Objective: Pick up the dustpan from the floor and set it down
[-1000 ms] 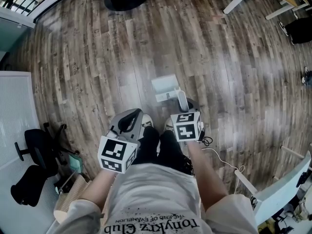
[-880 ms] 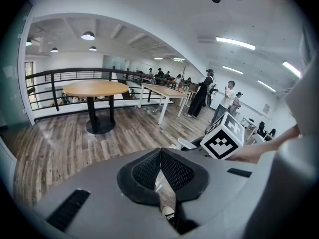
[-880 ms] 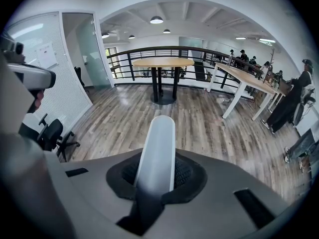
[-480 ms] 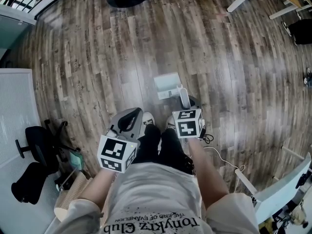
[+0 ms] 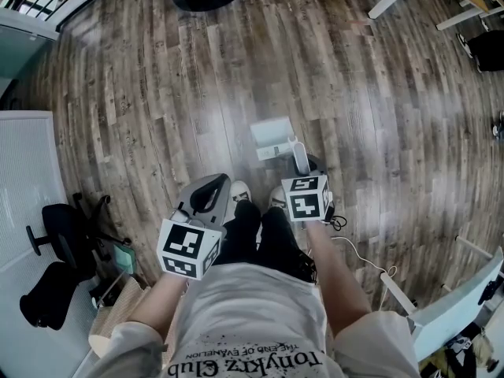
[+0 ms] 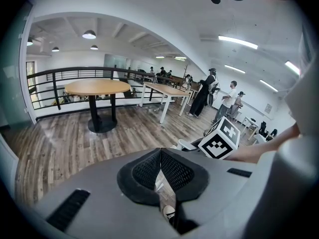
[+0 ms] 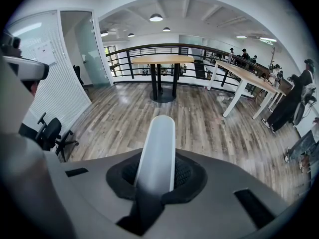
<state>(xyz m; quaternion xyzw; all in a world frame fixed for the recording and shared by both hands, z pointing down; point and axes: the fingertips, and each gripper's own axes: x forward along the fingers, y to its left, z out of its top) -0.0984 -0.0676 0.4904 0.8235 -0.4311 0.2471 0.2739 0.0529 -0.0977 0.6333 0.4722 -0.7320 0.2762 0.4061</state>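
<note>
**Head view.** The pale grey plastic dustpan (image 5: pixel 270 136) lies over the brown wood-plank floor (image 5: pixel 142 93), just ahead of the person's white-toed shoes (image 5: pixel 239 190). From above it is not possible to tell whether the pan rests on the boards or hangs clear of them. Its rounded dustpan handle (image 5: pixel 299 157) runs back into the right gripper (image 5: pixel 302 172), whose marker cube covers the grip itself. The left gripper (image 5: pixel 213 186) is held beside the left leg, well apart from the dustpan. A black swivel office chair (image 5: pixel 57 225) at the left is partly overlapped by other dark clutter and hard to separate from it.

**Left gripper view.** The black ribbed pads (image 6: pixel 174 171) meet at their tips with nothing caught between them. Through the slit lower down, only a strip of floor and a shoe toe show. The grey housing fills the lower frame. A round wooden table on a black pedestal (image 6: pixel 97 87) stands beyond, and the distant people are too small to describe.

**Right gripper view.** The jaws are narrowed and clamped on the dustpan handle, which rises between the pads. The pan is out of sight here.
</note>
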